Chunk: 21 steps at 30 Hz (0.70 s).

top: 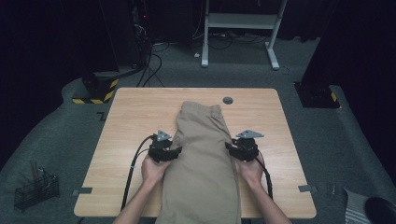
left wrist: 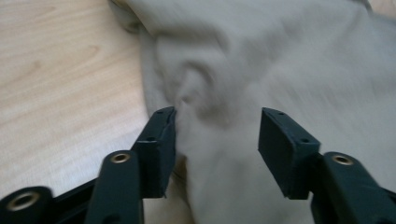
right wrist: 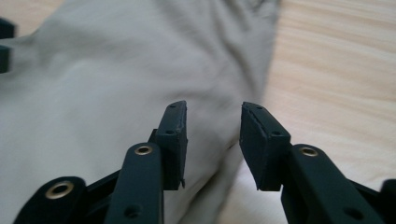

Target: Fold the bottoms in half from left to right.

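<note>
Both my grippers, left (top: 173, 152) and right (top: 232, 148), sit jaws apart, gripping nothing, at opposite edges of khaki trousers (top: 203, 154) lying lengthwise down the wooden table (top: 130, 121). Likely grabbing for a fold: I should pinch each edge fully, evenly.

From above, your desk (top: 140, 116) sits in a pool of overhead light while the room around it falls to near black. Shadows under the hands are soft. In the left gripper view the cloth (left wrist: 280, 70) smears with motion blur; both gripper views are evenly lit, without glare.
</note>
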Motion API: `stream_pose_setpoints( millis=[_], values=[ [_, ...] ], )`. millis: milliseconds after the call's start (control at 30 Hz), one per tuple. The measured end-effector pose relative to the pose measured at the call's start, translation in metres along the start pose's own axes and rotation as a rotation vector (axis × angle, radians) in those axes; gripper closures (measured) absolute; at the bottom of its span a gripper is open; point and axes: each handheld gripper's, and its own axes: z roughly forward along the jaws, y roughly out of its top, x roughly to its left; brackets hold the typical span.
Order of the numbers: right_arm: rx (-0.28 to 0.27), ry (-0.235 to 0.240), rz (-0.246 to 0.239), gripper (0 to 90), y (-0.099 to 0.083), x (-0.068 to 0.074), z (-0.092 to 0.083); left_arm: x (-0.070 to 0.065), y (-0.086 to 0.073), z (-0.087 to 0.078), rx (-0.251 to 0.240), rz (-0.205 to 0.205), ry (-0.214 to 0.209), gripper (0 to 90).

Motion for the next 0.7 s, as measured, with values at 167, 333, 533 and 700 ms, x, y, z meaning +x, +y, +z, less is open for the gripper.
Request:
stream_pose_setpoints(
  millis=[167, 333, 533, 700],
  values=[
    [0.037, 0.035, -0.009, 56.1, -0.018, 0.012, -0.003, -0.011, -0.012, -0.002, 0.018, 0.033, 0.010, 41.2],
    [0.089, -0.001, -0.039, 51.9, -0.027, 0.013, 0.002, -0.017, -0.014, 0.006, 0.041, 0.081, 0.037, 41.0],
    [0.094, -0.053, -0.056, 51.2, -0.025, 0.009, 0.009, -0.015, 0.002, 0.026, 0.030, 0.080, 0.047, 40.7],
    [0.080, -0.083, -0.021, 50.4, -0.019, -0.005, 0.017, -0.007, 0.020, 0.045, 0.029, 0.080, 0.044, 40.1]
  ],
)
